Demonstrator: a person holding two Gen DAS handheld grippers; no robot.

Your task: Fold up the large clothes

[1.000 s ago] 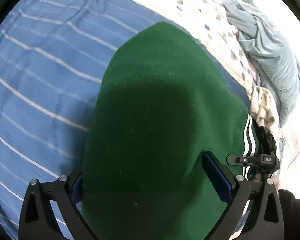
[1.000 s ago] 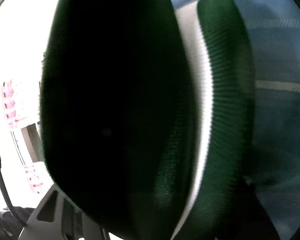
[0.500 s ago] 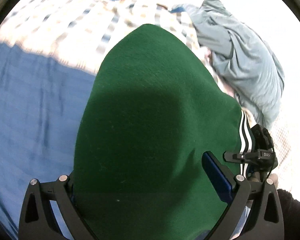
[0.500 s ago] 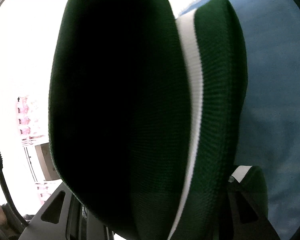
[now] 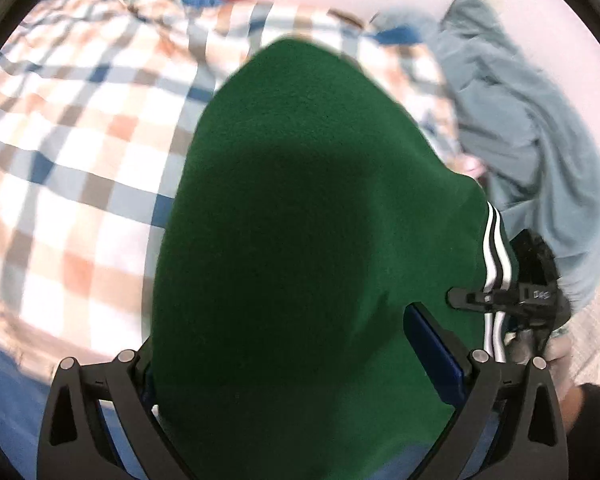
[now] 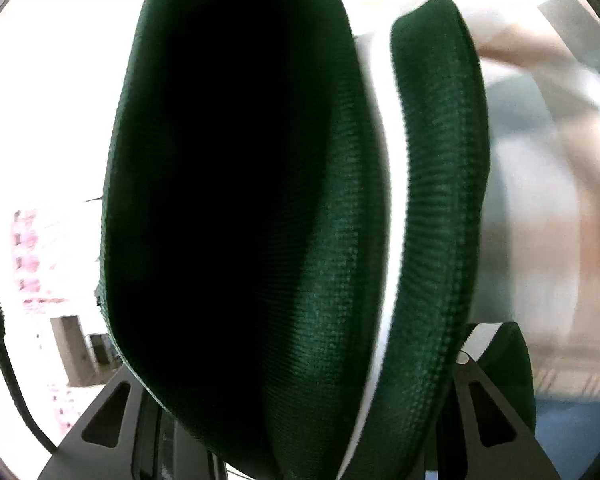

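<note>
Left tool (image 5: 300, 360) angled steeply down, green garment (image 5: 300, 220) gripped between fingers, carried above checked bedding (image 5: 80, 160). Right tool (image 6: 300, 420) closed on garment's ribbed hem (image 6: 432, 240). Grey clothing (image 5: 540, 140) heaped beyond.

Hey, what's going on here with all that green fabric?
A person is holding up a dark green knit garment with white stripes, one handheld gripper on each side. The left gripper has the cloth bunched between its fingers, and the right gripper clamps the striped ribbed edge. The garment hangs over a plaid bedspread, beside a crumpled grey-blue garment. No fold is finished yet.
</note>
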